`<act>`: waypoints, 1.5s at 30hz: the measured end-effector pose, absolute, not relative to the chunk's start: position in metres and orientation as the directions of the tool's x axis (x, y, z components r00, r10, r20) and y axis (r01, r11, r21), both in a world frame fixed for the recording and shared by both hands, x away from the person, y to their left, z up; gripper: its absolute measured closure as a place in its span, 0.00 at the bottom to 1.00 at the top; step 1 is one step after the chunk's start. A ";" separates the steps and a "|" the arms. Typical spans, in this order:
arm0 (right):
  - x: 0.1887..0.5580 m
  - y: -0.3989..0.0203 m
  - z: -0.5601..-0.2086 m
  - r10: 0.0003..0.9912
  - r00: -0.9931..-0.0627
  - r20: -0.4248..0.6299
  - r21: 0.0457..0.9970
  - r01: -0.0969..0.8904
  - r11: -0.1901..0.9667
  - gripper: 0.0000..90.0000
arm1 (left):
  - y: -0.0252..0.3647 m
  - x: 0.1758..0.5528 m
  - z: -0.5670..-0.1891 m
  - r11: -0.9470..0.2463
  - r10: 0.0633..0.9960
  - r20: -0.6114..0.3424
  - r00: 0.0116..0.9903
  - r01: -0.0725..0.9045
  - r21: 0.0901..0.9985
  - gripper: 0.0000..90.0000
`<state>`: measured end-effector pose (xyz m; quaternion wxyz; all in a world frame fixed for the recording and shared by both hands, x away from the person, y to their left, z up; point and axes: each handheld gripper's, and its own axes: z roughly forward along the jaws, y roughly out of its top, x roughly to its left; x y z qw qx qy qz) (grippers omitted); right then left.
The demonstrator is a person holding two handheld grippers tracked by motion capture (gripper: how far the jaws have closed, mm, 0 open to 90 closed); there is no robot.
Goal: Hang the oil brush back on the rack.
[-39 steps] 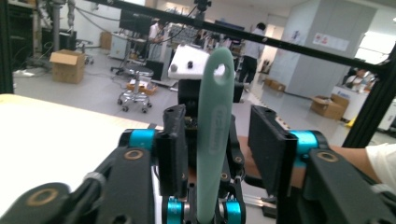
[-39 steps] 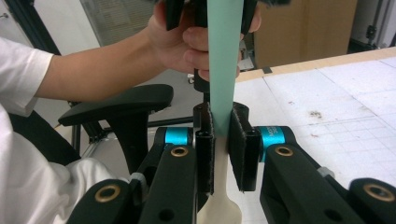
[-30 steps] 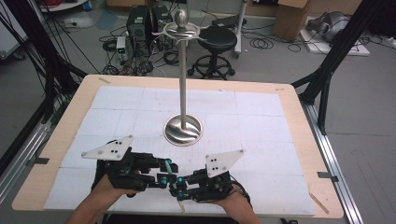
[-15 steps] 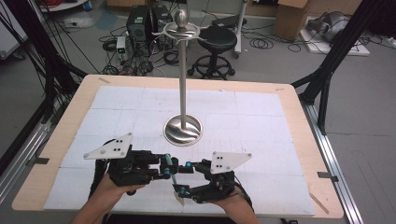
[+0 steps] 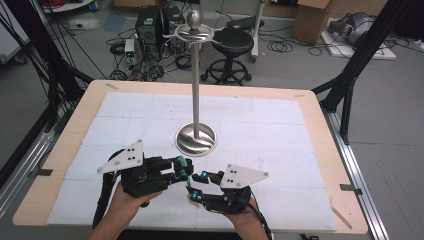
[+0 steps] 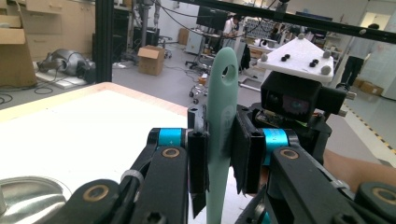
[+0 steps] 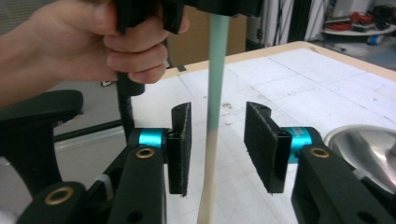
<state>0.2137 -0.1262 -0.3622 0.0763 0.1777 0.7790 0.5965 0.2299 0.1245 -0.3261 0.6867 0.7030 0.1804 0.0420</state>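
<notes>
A slim utensil (image 6: 220,116) with a mint-green handle, a hole at its end and a cream lower part (image 7: 208,186) stands upright between the two grippers. In the left gripper view, my left gripper (image 6: 219,149) is shut on the green handle. My right gripper (image 7: 220,140) has its pads on either side of the shaft with a gap on each side. Its jaws have just been closing, and the utensil is between them untouched. In the high view both grippers, left (image 5: 186,169) and right (image 5: 197,185), meet tip to tip near the table's front edge.
A tall metal stand (image 5: 196,138) with a round base and a hooked top rises at the middle of the white-covered table (image 5: 280,120). Its base (image 7: 369,149) lies close beside the right gripper. The floor beyond holds a stool, cables and boxes.
Both hands have kept their place at the front of the table. The right gripper's fingertips look slightly farther apart than a second ago.
</notes>
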 end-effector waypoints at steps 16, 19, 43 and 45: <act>0.217 -0.124 -0.364 0.336 -0.933 0.131 0.953 0.212 0.216 0.92 | 0.123 0.230 -0.327 0.018 0.289 -0.209 0.934 0.213 0.977 0.86; 0.219 -0.124 -0.364 0.325 -0.935 0.140 0.951 0.218 0.218 0.93 | 0.126 0.231 -0.327 0.030 0.281 -0.234 0.931 0.235 0.972 0.67; 0.279 -0.126 -0.326 0.224 -0.955 0.193 0.967 0.224 0.123 0.93 | 0.235 0.230 -0.386 0.023 0.462 -0.193 0.865 0.206 0.978 0.19; 0.286 -0.124 -0.317 0.220 -0.957 0.189 0.966 0.221 0.132 0.93 | 0.237 0.230 -0.389 0.033 0.467 -0.194 0.863 0.203 0.979 0.19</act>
